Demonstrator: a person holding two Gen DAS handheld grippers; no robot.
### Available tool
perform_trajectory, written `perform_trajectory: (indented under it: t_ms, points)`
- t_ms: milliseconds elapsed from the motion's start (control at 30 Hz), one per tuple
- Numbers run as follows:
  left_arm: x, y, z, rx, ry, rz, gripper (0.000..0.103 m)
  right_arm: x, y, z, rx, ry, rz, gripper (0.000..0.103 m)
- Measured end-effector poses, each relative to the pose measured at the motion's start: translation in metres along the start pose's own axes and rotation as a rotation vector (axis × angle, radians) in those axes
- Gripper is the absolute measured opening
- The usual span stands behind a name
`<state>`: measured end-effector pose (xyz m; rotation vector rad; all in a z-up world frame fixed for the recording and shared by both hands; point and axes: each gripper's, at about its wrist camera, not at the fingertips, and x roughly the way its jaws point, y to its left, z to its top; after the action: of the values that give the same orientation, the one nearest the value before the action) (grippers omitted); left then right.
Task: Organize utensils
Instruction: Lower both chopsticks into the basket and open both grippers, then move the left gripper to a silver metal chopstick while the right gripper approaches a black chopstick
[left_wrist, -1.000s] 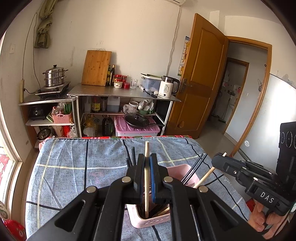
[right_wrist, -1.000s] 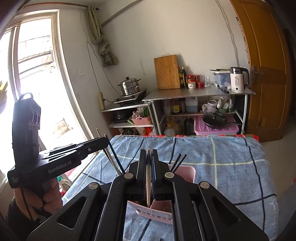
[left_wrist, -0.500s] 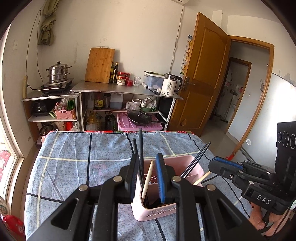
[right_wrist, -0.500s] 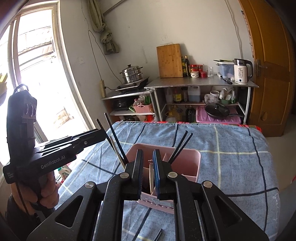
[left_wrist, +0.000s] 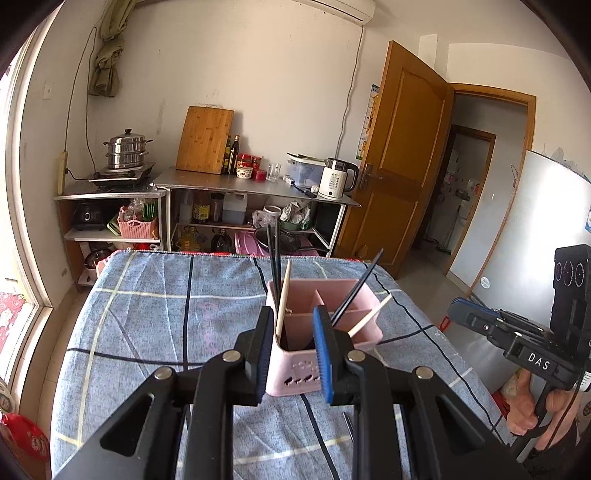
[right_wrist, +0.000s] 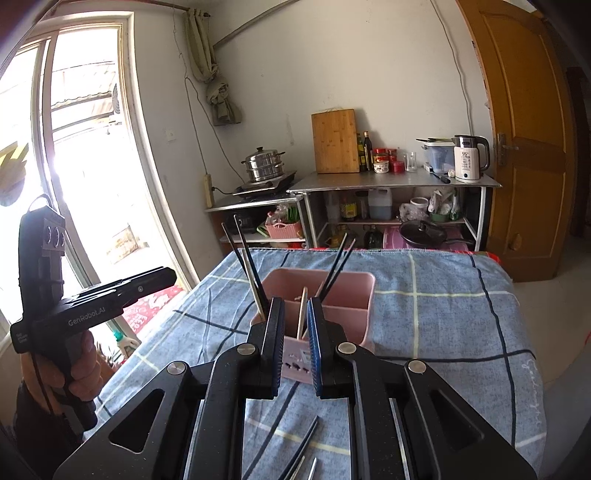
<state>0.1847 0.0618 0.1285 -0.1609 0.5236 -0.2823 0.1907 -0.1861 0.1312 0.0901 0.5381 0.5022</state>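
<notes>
A pink utensil holder (left_wrist: 325, 328) with compartments stands on the blue checked cloth (left_wrist: 155, 325); it also shows in the right wrist view (right_wrist: 332, 295). Black chopsticks (left_wrist: 274, 254) and wooden chopsticks (left_wrist: 283, 302) stand in it. My left gripper (left_wrist: 293, 321) is open and empty just in front of the holder. My right gripper (right_wrist: 295, 314) is open and empty, with a wooden chopstick (right_wrist: 303, 312) standing in the holder beyond its fingers. Loose black chopsticks (right_wrist: 301, 448) lie on the cloth under the right gripper.
A metal shelf unit (left_wrist: 258, 192) with a kettle (left_wrist: 336, 179), cutting board and steamer pot stands past the table's far edge. A wooden door (left_wrist: 402, 158) is open at right. A window (right_wrist: 81, 155) lies to the left.
Both grippers have opened and let go of their wooden chopsticks into the holder, then drawn back and up from it.
</notes>
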Motion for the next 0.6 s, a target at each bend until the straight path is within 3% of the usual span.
perform_trajectory:
  t_ms: [300,600]
  points:
    - [0.018,-0.019,-0.071,-0.007,0.148,-0.045,0.023,-0.014,-0.017,-0.051,0.052,0.062,-0.018,0.012]
    - [0.061,-0.041,-0.112,-0.008,0.295,-0.071,0.023,-0.004,-0.028,-0.088,0.086,0.144,-0.021,0.012]
